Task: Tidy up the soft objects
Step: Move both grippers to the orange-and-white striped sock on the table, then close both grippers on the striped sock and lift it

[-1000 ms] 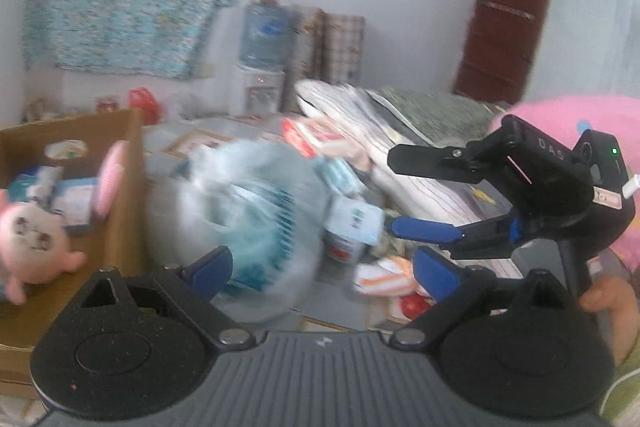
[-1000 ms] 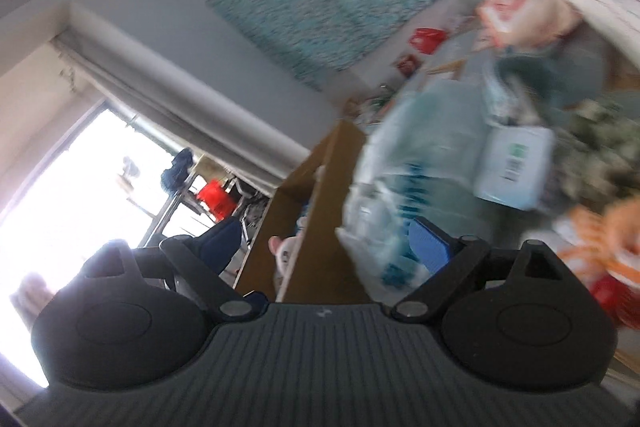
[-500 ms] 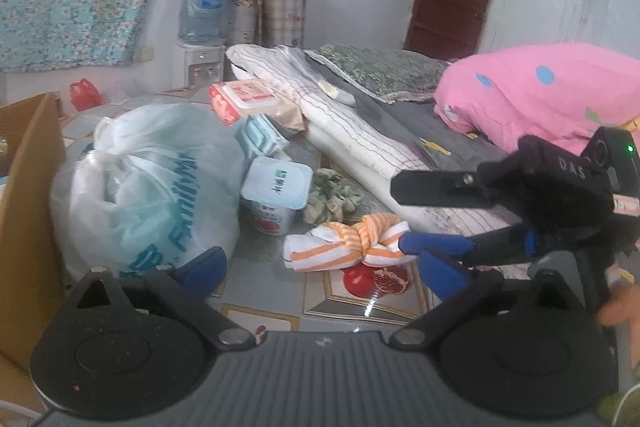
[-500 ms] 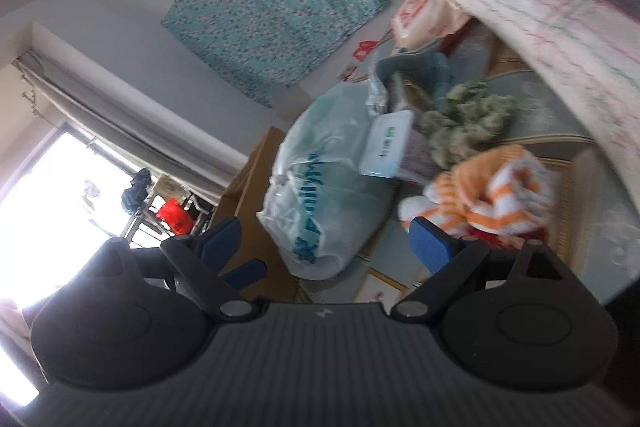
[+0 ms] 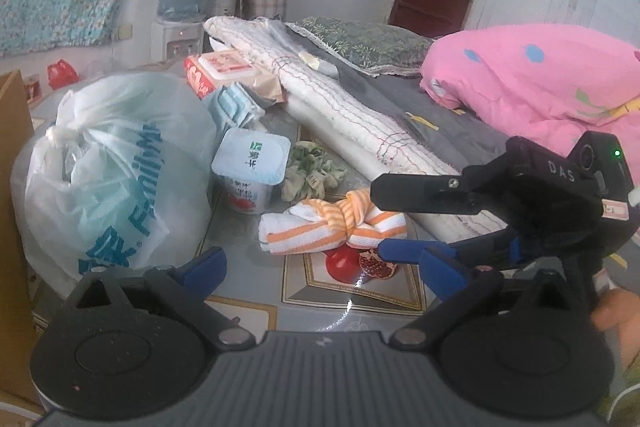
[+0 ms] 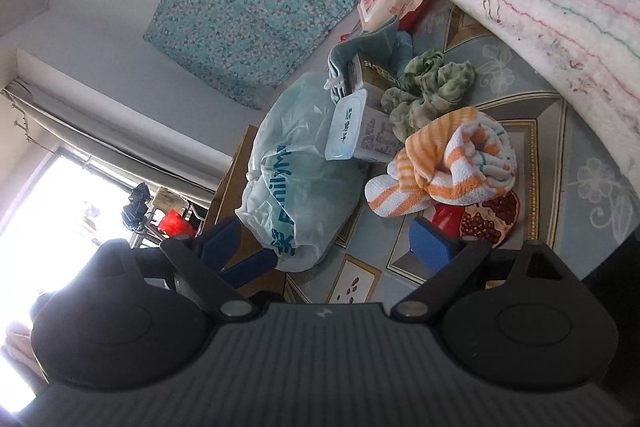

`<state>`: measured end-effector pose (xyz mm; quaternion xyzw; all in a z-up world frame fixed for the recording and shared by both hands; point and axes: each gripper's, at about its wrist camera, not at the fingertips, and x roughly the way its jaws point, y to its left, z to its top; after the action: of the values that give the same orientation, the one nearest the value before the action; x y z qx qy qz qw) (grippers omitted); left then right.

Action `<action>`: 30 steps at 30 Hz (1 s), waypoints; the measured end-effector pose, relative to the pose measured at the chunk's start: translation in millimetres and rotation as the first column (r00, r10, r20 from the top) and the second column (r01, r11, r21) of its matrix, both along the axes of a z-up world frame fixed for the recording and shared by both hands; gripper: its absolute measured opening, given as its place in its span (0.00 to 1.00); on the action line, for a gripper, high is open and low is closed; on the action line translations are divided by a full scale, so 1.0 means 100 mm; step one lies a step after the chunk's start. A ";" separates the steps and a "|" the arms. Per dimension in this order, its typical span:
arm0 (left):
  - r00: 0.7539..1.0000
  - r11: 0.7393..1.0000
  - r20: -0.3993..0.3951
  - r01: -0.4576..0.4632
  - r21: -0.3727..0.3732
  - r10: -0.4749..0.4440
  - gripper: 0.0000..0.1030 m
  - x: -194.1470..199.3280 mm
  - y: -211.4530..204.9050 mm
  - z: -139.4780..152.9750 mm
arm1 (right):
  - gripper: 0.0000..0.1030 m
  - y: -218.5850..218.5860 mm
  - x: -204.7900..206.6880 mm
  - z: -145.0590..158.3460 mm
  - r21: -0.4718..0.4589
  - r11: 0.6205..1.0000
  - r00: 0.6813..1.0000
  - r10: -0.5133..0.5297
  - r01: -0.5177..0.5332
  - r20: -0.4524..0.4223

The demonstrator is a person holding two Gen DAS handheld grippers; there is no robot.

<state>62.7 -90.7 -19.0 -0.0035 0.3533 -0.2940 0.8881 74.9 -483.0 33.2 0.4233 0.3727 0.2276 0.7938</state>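
Item: knotted orange-and-white striped towel [image 5: 332,227]. Lies on the patterned floor [image 5: 352,295], just beside the edge of the rolled white quilt [image 5: 340,107]; partly covers a printed pomegranate [image 5: 362,263] on the floor pattern. Tied in a knot, so it should lift as one bundle. Judged the nearest soft thing to collect.

Item: crumpled green cloth [image 5: 310,173]. On the floor, between the yogurt tub [image 5: 250,171] and the quilt, just behind the towel. Loose and bunched; likely to sag when lifted.

Item: white plastic bag with teal lettering [image 5: 112,171]. Knotted at the top, standing against the side of a cardboard box [image 5: 12,187]; touches the yogurt tub. A folded teal cloth [image 5: 230,105] and a wet-wipes pack [image 5: 224,67] sit behind it.

Item: left tool [image 5: 320,269]. Spread wide, nothing between its blue pads; aimed downward over the floor short of the towel.

Item: right tool [image 5: 400,223]. Spread, empty; seen from the left wrist view turned on its side, its upper finger above the towel's right end and its lower finger near the floor. Appears posed to close over that end; contact is not visible. A hand [image 5: 618,323] holds it at the frame edge.

Item: pink spotted duvet [image 5: 540,79]. On the bed, well apart.
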 end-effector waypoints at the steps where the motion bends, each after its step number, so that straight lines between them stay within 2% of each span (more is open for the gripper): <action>1: 1.000 1.000 -0.006 -0.002 -0.012 0.002 1.00 0.01 0.01 -0.01 | 0.89 0.00 0.02 -0.01 0.002 1.000 1.000 0.000 0.000 -0.002; 4: 1.000 0.999 -0.027 0.003 -0.034 -0.004 1.00 0.06 0.02 -0.04 | 0.89 -0.01 0.05 -0.04 0.007 1.000 1.000 0.002 -0.001 -0.010; 12: 0.999 1.000 -0.044 0.014 -0.014 -0.014 1.00 0.12 0.00 -0.12 | 0.89 -0.03 0.11 -0.10 0.010 1.000 1.000 0.000 0.000 -0.023; 19: 0.999 1.000 -0.029 0.026 0.017 -0.026 1.00 0.12 -0.10 -0.17 | 0.89 -0.09 0.07 0.01 -0.010 1.000 1.000 0.004 -0.004 0.020; 26: 0.999 0.993 0.004 0.049 0.108 -0.050 1.00 0.11 -0.25 -0.29 | 0.89 -0.18 0.10 0.10 -0.064 0.997 0.999 -0.031 0.034 0.044; 30: 0.998 0.993 0.000 0.065 0.096 -0.065 1.00 0.13 -0.29 -0.36 | 0.89 -0.22 0.17 0.22 -0.142 0.988 0.995 -0.055 0.066 0.086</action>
<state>75.4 -119.7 -54.9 0.0514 0.3655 -0.3055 0.8777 91.9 -504.9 54.7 0.3662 0.3424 0.1929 0.8435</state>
